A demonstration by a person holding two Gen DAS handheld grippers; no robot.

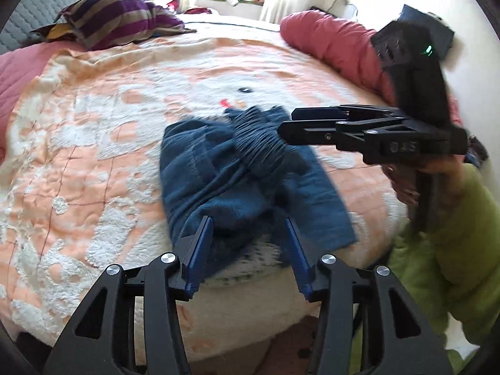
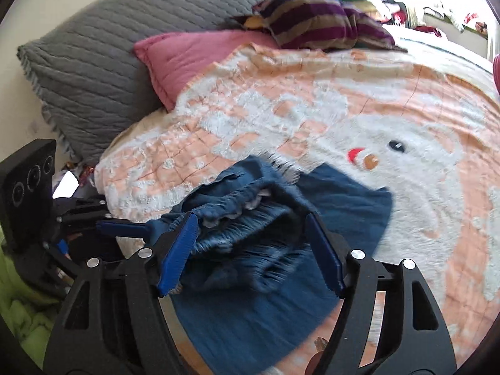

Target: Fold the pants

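Note:
Dark blue pants (image 1: 237,168) lie crumpled on the bed, with the gathered elastic waistband (image 1: 259,137) on top; they also show in the right wrist view (image 2: 281,218). My left gripper (image 1: 248,223) is open, its blue fingers (image 1: 200,243) just over the near edge of the pile. My right gripper (image 2: 253,218) is open over the bunched waistband, with fabric between its jaws. In the left wrist view the right gripper (image 1: 286,123) reaches in from the right, over the waistband. The left gripper's finger (image 2: 125,228) shows at the left in the right wrist view.
The pants rest on an orange and white snowman blanket (image 1: 125,100). A striped purple cushion (image 1: 125,18), a pink pillow (image 2: 187,59) and a grey quilted pillow (image 2: 93,62) lie at the head. A rolled red quilt (image 1: 337,43) lies on the far side. The bed's edge (image 1: 250,312) is near.

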